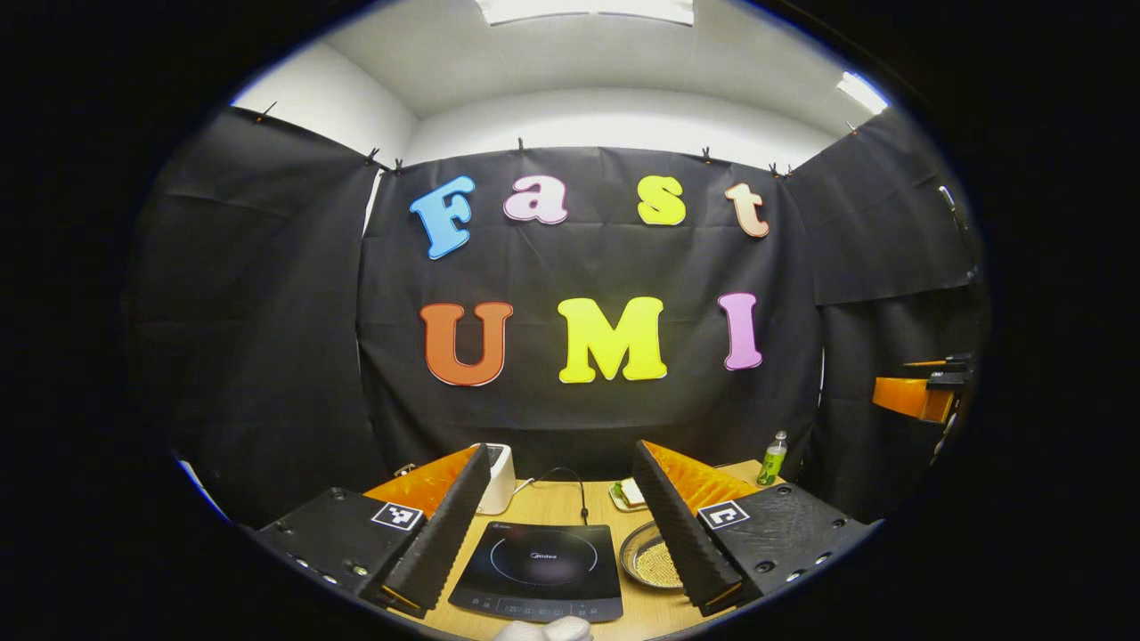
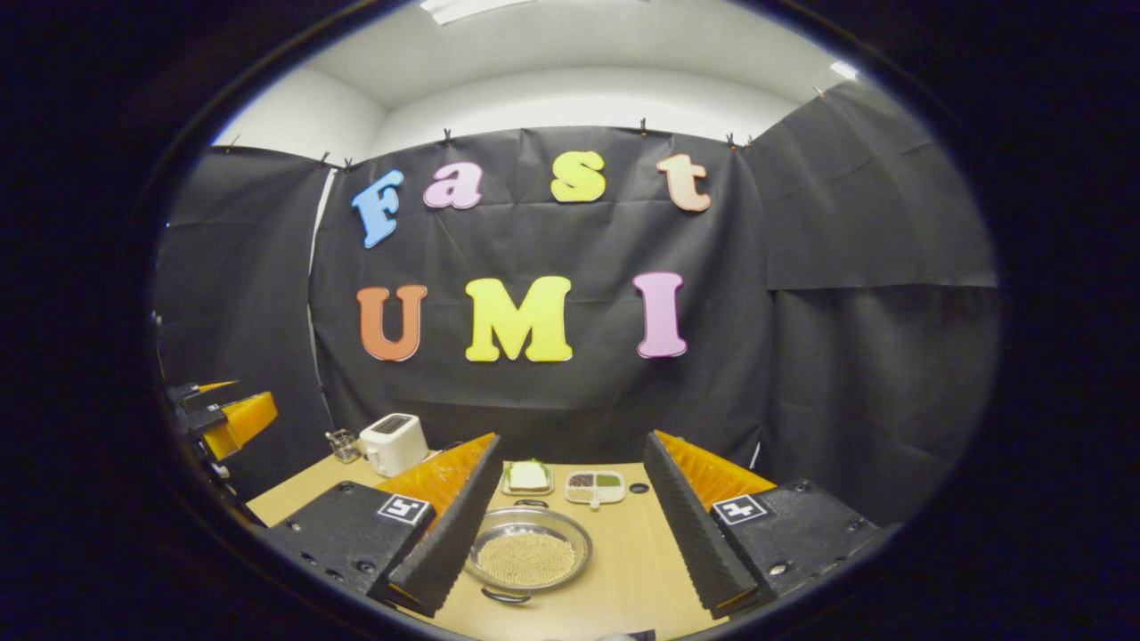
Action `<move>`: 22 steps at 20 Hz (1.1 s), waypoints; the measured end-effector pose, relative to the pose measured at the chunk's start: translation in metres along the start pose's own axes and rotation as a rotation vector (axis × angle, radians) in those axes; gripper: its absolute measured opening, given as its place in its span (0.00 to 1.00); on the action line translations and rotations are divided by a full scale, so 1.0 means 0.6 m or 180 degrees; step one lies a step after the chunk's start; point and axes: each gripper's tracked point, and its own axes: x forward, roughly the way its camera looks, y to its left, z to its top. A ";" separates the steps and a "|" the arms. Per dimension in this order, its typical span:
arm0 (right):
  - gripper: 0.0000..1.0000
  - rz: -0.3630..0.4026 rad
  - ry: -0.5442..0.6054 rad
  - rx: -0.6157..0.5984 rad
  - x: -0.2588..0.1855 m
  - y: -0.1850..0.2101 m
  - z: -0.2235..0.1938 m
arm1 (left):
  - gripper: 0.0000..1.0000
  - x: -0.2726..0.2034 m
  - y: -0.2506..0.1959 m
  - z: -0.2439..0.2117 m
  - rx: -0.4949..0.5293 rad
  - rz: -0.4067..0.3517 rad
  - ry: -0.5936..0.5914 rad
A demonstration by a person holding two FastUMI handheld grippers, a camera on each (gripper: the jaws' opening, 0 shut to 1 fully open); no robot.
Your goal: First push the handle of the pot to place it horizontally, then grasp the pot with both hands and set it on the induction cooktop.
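A shallow metal pot [image 2: 530,556] with pale grains inside sits on the wooden table [image 2: 637,561], between and just beyond my right gripper's open fingers. Its small loop handles [image 2: 506,596] lie at the near and far rim. My right gripper [image 2: 571,441] holds nothing. In the left gripper view the black induction cooktop [image 1: 539,570] lies flat between the spread fingers of my left gripper [image 1: 561,450], which is open and holds nothing. The pot [image 1: 646,561] stands right of the cooktop, half hidden by a finger. Each gripper also shows at the edge of the other's view [image 1: 922,396] [image 2: 223,418].
A white toaster [image 2: 394,442] stands at the back left with a small glass holder [image 2: 338,443] beside it. Behind the pot are a sandwich plate [image 2: 527,478] and a divided dish [image 2: 595,486]. A green bottle [image 1: 771,458] stands back right. The cooktop's cord [image 1: 579,490] runs to the rear.
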 end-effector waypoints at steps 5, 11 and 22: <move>0.70 0.0318 0.0355 0.0043 0.012 0.048 -0.041 | 0.96 -0.008 0.001 -0.009 0.0025 0.0014 0.0033; 0.00 0.0885 0.1057 0.0175 0.054 0.127 -0.148 | 0.96 -0.028 0.017 -0.034 0.0017 0.0127 0.0079; 0.00 0.1125 0.2417 -0.0162 0.106 0.233 -0.491 | 0.96 -0.056 0.060 -0.084 -0.0083 0.0293 0.0233</move>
